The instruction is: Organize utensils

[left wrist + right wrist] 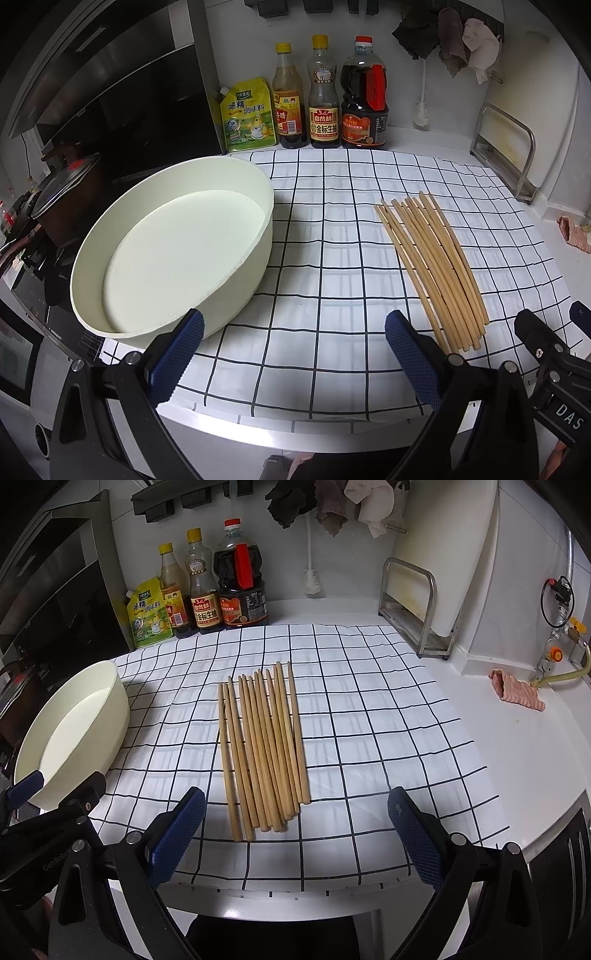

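Pale wood chopsticks (264, 751), maybe 10 or so, lay bunched side by side on the white cloth with the black grid (369, 738), thick ends toward me, thin tips fanned a bit toward the wall. They were plain, no paint or pattern I could see. The empty cream-coloured oval tub (173, 251) sat on the cloth's left side, well apart from the sticks.

At the wall stood a yellow seasoning pouch (247, 114) and 3 sauce bottles (324, 99) with Chinese labels; the middle one read 金标生抽. I could also read "DAS" on my other tool's body in the left view and "GenRobo" in the right view.

My left gripper (293, 354) was spread wide, holding nothing, near the tub's rim. My right gripper (295, 836) was spread wide too, empty, with the sticks' thick ends between its fingers in the view.
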`<state>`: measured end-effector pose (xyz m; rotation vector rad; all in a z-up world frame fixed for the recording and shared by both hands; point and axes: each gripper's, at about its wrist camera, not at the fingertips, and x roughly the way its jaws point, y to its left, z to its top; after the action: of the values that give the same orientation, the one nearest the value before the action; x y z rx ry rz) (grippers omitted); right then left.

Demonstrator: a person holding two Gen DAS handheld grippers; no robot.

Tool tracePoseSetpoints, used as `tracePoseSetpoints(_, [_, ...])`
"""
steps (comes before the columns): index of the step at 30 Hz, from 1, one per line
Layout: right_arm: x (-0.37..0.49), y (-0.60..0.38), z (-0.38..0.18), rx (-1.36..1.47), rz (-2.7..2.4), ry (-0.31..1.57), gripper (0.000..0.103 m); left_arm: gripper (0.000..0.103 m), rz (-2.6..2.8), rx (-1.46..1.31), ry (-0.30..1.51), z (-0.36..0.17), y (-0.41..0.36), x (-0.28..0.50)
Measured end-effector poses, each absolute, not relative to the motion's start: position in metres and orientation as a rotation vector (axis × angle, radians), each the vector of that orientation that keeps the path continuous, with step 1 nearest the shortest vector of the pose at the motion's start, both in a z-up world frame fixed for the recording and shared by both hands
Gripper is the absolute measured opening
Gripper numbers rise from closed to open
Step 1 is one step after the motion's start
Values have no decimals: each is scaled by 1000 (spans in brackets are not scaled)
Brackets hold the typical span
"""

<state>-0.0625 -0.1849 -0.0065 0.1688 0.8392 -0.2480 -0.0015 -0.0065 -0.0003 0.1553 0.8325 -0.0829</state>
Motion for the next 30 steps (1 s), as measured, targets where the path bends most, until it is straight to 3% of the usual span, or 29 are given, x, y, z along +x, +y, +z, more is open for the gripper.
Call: tracePoseSetpoints(30, [-65,-183,-2,173,-239,829,95,97,-85,147,837,-1,-5,-2])
